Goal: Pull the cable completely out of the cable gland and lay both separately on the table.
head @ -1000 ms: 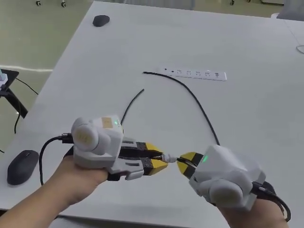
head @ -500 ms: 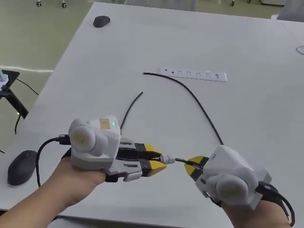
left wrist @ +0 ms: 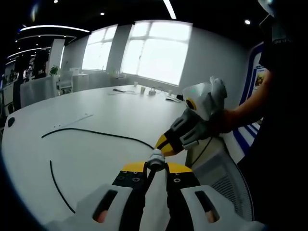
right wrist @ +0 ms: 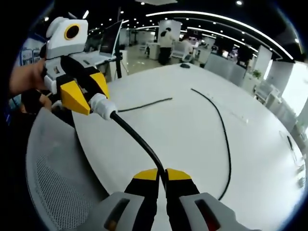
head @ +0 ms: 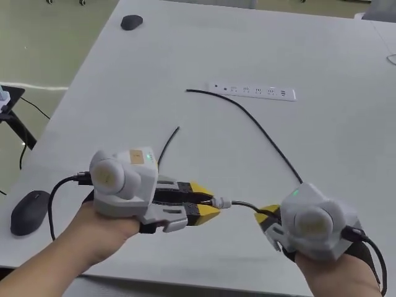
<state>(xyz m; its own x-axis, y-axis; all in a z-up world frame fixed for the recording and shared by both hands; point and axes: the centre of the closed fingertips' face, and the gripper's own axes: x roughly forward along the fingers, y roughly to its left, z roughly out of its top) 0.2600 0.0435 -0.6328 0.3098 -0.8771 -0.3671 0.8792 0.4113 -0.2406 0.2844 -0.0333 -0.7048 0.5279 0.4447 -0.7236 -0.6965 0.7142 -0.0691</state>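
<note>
A small white cable gland [head: 221, 203] is held over the table's near edge, with my left gripper [head: 213, 208] shut on it. A black cable [head: 242, 206] comes out of the gland to my right gripper [head: 267, 214], which is shut on it a short way to the right. Beyond that gripper the cable runs in a long curve [head: 260, 130] across the table. In the left gripper view the gland [left wrist: 155, 159] sits between the yellow tips, with the right gripper [left wrist: 166, 143] just past it. In the right gripper view the cable [right wrist: 137, 139] rises from my tips [right wrist: 162, 174] to the gland [right wrist: 100, 107].
A white power strip [head: 253, 92] lies at the far end of the cable. A shorter black stretch of cable [head: 168, 143] runs toward the left gripper. One dark mouse [head: 28, 211] sits at the near left, another [head: 131, 22] far back. A mesh chair [right wrist: 62, 192] stands below the table edge.
My right gripper has moved to the right, away from the left one, and more black cable shows between it and the gland. The left gripper has stayed about where it was.
</note>
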